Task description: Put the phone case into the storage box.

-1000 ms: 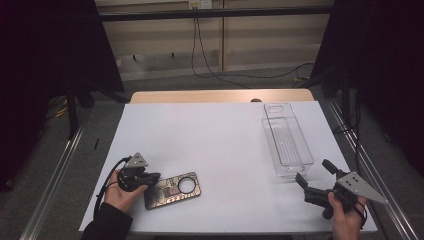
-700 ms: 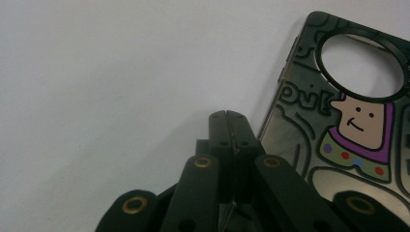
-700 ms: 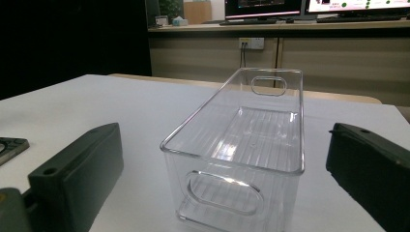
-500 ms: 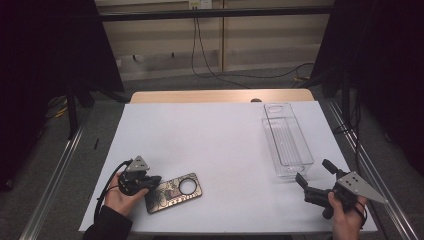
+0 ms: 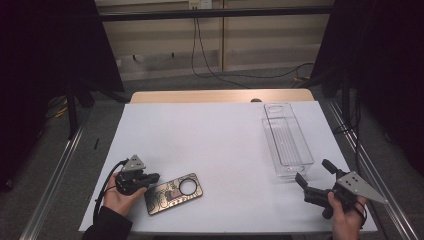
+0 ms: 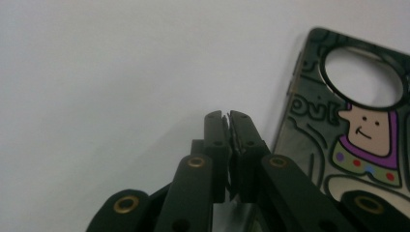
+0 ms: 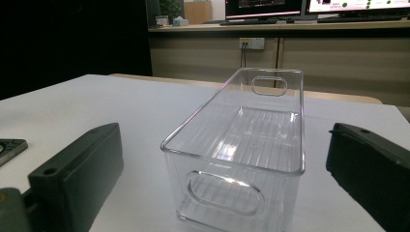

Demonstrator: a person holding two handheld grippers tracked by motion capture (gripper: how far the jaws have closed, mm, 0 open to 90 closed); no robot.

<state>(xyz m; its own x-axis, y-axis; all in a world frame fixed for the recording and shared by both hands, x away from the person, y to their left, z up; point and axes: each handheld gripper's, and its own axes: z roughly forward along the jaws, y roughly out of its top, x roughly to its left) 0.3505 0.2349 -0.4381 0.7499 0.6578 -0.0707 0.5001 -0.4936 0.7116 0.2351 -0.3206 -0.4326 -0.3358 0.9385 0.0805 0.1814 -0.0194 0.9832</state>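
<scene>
Flat dark cartoon-print phone case w/ round cutout on white table: left claw pressed together beside case edge, gripping nothing; likely to slide off. Right claw spread, facing clear plastic bin.

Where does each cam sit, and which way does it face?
High view: above the near table edge, looking forward and down; both hands, left gripper, right gripper.
Left gripper view: on that gripper, low over the table; shut jaws beside the phone case.
Right gripper view: level, open jaws facing the clear bin.
Shared: high and left views show the case; high and right, the bin.
</scene>
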